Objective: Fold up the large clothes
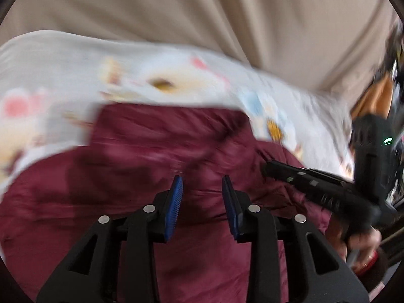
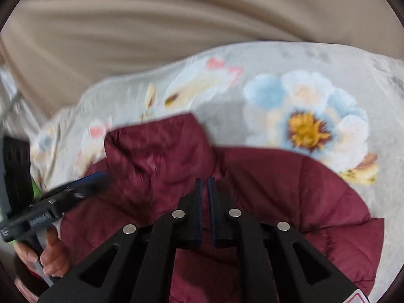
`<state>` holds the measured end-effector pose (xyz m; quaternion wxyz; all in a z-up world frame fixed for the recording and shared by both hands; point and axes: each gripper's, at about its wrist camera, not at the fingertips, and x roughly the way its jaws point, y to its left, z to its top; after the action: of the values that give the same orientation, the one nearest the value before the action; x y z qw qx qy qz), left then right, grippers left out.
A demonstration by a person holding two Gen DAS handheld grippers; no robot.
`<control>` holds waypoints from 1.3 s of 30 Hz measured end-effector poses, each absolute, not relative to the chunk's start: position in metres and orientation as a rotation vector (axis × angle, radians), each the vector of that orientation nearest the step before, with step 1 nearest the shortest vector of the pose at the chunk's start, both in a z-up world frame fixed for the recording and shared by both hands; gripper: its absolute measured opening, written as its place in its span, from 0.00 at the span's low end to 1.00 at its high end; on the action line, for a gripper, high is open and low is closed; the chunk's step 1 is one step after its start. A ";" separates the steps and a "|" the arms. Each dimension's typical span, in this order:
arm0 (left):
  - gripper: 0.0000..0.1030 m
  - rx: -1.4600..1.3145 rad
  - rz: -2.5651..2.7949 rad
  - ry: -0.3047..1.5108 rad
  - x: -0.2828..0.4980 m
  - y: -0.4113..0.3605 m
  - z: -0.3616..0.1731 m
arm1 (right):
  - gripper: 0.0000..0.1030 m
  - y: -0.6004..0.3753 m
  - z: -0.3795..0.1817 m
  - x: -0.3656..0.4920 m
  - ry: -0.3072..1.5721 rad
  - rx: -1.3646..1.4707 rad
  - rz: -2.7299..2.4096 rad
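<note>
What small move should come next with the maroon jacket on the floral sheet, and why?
Probably bring the left claw down onto a jacket edge and close. Its pads stand apart with nothing between them, and the right claw is almost closed, also empty. The jacket lies spread on the sheet, hood up top, so no fold can start until an edge is gripped.

**No legible text in either view**

The left tool [image 2: 83, 189], seen from the right wrist camera, carries a small pale label on its black body, too blurred to read. A red-edged sticker [image 2: 358, 299] at that view's bottom corner is cut off.
</note>
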<state>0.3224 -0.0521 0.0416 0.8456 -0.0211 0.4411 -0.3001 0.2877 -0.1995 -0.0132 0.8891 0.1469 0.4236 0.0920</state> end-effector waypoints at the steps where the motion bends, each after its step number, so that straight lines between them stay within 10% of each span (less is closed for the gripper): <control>1: 0.30 -0.014 -0.613 0.947 0.325 -0.066 0.032 | 0.08 -0.197 -0.021 0.290 0.904 0.287 0.188; 16: 0.29 -0.114 -0.318 0.769 0.323 0.024 0.063 | 0.06 -0.291 -0.016 0.206 0.797 0.283 -0.209; 22: 0.45 -0.123 -0.334 0.764 0.280 0.075 0.077 | 0.11 -0.285 0.003 0.166 0.774 0.368 -0.028; 39: 0.44 -0.224 -0.111 0.925 0.342 0.128 -0.011 | 0.11 -0.055 -0.003 0.324 0.937 0.172 0.402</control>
<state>0.3420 0.1279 -0.0107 0.8874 -0.1080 0.4450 -0.0535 0.3241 -0.0549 -0.0030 0.8694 0.0821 0.4479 0.1920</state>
